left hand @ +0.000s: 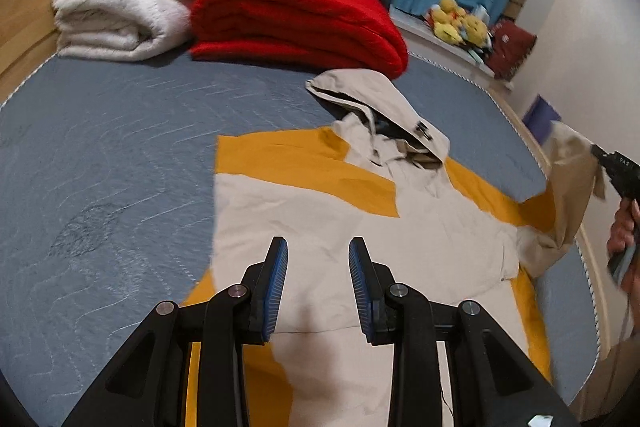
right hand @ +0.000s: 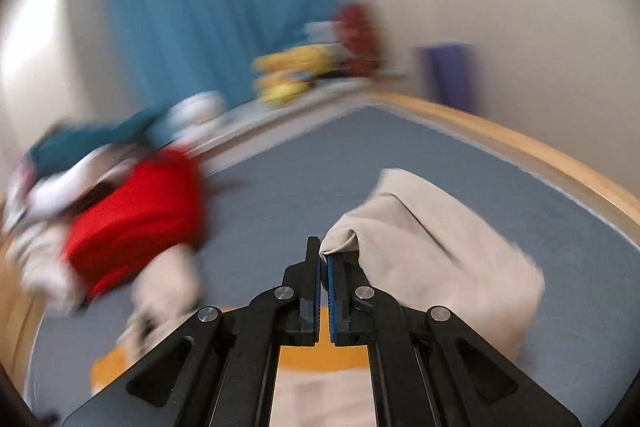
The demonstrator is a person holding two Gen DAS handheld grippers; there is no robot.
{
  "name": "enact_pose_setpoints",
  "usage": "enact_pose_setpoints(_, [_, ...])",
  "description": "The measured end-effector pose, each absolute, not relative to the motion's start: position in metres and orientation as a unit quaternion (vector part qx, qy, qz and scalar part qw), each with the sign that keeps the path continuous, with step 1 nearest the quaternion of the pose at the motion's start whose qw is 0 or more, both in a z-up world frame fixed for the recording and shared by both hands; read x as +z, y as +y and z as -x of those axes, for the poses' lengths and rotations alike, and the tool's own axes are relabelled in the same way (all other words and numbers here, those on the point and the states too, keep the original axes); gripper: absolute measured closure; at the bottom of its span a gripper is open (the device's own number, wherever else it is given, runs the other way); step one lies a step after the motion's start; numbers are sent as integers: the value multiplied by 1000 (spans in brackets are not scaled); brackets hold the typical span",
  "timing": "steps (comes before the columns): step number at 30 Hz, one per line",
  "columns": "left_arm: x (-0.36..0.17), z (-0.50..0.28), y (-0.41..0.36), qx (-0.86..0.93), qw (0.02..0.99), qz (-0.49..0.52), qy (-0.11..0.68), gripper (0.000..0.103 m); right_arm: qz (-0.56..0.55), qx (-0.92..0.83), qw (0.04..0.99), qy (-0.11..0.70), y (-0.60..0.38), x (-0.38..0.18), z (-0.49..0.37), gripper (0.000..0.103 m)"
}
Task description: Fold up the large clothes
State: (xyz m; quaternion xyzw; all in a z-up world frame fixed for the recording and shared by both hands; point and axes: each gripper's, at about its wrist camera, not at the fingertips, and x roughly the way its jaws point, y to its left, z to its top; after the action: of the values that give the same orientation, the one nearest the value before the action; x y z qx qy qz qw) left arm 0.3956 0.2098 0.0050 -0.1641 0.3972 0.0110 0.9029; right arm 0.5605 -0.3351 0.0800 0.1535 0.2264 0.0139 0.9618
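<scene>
My right gripper [right hand: 323, 255] pinches the cream-and-mustard hooded jacket's [left hand: 360, 211] sleeve [right hand: 424, 247]; the body lies left, under my open left gripper [left hand: 318, 259] (nearer).

Beige and mustard hooded jacket [left hand: 320, 211] spread flat on grey-blue mattress, hood toward folded blankets, left sleeve folded across chest, right sleeve [right hand: 424, 247] lifted off the bed

I can make out only small pale letters, apparently "DAS", on the black right gripper body [left hand: 622, 169] at my left-wrist view's right edge. The dark patch on the jacket hood [left hand: 423, 131] is unreadable.
</scene>
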Motion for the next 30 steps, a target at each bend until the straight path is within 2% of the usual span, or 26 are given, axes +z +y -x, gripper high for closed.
enact_pose_setpoints(3, [5, -391, 234, 19, 894, 198, 401, 74, -129, 111, 953, 251, -219, 79, -549, 100])
enact_pose_setpoints(6, [0, -387, 249, 21, 883, 229, 409, 76, -127, 183, 928, 300, -112, 49, -528, 100])
enact_pose_setpoints(10, [-7, -386, 257, 5, 866, 259, 427, 76, -107, 213, 892, 384, -21, -30, -487, 95])
enact_pose_setpoints(13, [-13, -389, 252, -5, 858, 268, 438, 76, -83, 214, 854, 467, 9, -90, -468, 95])
enact_pose_setpoints(15, [-17, -392, 247, -14, 853, 276, 444, 76, -72, 199, 842, 497, 0, -109, -455, 94])
enact_pose_setpoints(18, [-24, -400, 237, -24, 844, 285, 453, 76, -71, 186, 846, 494, -31, -96, -440, 92])
enact_pose_setpoints(21, [-34, -408, 226, -32, 835, 294, 464, 76, -69, 184, 866, 461, -74, -58, -424, 82])
enact_pose_setpoints(23, [-40, -412, 216, -36, 832, 293, 470, 76, -71, 167, 879, 441, -100, -35, -421, 66])
enact_pose_setpoints(28, [-48, -425, 161, -52, 842, 242, 479, 76, -118, 122, 891, 421, -174, -33, -418, 58])
enact_pose_setpoints(30, [-46, -429, 140, -59, 850, 223, 474, 69, -160, 89, 875, 448, -192, -53, -437, 58])
